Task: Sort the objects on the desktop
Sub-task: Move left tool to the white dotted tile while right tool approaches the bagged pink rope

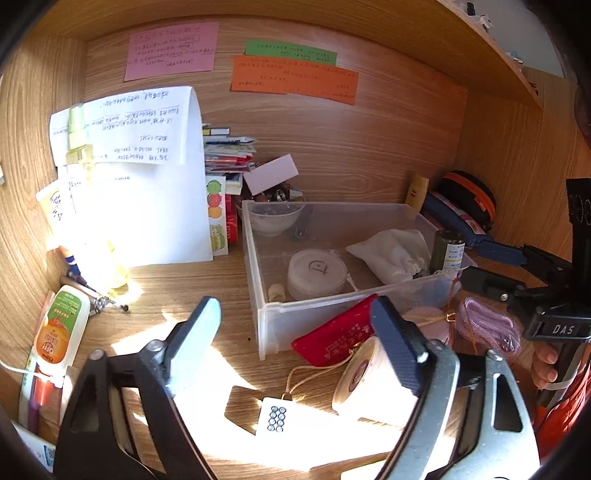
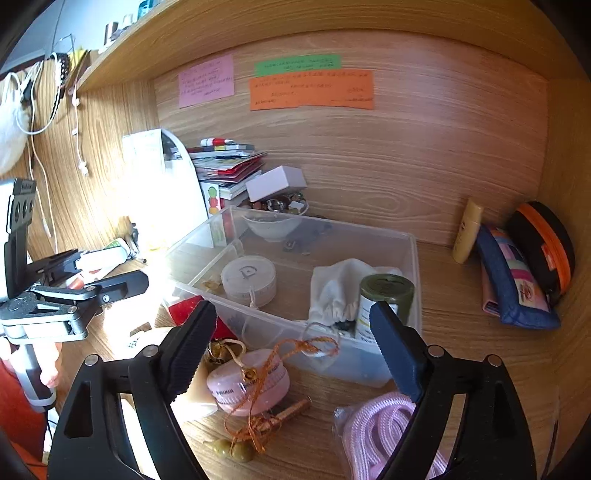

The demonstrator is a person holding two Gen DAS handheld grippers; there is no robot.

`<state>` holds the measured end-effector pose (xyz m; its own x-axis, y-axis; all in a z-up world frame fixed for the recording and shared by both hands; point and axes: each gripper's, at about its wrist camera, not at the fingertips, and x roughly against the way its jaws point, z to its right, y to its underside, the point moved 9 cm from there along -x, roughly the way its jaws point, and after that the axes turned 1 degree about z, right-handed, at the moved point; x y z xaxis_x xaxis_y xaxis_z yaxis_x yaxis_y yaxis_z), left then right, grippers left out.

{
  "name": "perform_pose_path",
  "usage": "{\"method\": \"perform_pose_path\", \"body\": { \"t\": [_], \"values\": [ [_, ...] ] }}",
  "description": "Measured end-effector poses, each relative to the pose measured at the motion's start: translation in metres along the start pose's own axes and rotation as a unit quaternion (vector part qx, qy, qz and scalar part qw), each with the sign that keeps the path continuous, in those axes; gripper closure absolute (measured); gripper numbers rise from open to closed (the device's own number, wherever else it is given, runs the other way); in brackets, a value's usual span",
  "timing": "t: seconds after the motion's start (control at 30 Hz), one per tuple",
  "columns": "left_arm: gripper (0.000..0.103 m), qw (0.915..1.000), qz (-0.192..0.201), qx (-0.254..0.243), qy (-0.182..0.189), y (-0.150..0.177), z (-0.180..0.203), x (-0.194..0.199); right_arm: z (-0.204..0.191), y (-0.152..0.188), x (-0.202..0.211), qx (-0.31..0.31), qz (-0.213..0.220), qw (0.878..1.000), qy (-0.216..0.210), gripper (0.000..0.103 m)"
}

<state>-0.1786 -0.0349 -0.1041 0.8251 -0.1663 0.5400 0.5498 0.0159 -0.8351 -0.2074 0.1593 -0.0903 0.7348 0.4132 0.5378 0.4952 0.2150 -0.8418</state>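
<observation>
A home study nook is being shown: a wooden desk (image 2: 461, 295) being enclosed by wood-grain side walls and an overhead shelf (image 2: 258, 22) at the top of the frame. Handwritten sticky notes (image 2: 312, 88) are being displayed on the back panel, upper centre. Books and papers (image 2: 225, 162) are being stacked at centre left, and personal clutter is being kept in a clear plastic bin (image 2: 415, 280) at mid-frame, with pouches (image 2: 517, 284) being propped at the right.
</observation>
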Motion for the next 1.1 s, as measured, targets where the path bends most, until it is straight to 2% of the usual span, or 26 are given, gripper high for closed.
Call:
{"method": "perform_pose_path", "body": {
  "t": [0.13,0.23,0.53,0.77,0.9,1.1],
  "values": [
    [0.014,0.9998,-0.013,0.0,-0.015,0.01,-0.008,0.004,0.013,0.008,0.009,-0.016,-0.003,1.0,0.009,0.02],
    [0.01,0.9994,-0.025,0.003,-0.024,0.019,-0.014,0.006,0.024,0.016,0.015,-0.03,-0.009,0.999,0.017,0.02],
    [0.009,0.9964,-0.065,0.011,-0.053,0.056,-0.027,0.007,0.058,0.046,0.034,-0.054,-0.025,0.997,0.049,0.02],
    [0.009,0.9938,-0.091,0.018,-0.061,0.078,-0.03,0.002,0.07,0.07,0.043,-0.055,-0.043,0.996,0.056,0.02],
    [0.009,0.9936,-0.096,0.027,-0.053,0.081,-0.028,0.004,0.073,0.084,0.044,-0.057,-0.058,0.995,0.059,0.018],
    [0.009,0.9929,-0.105,-0.006,-0.054,0.084,-0.021,0.003,0.079,0.1,0.036,-0.051,-0.086,0.993,0.067,0.018]
  ]
}}
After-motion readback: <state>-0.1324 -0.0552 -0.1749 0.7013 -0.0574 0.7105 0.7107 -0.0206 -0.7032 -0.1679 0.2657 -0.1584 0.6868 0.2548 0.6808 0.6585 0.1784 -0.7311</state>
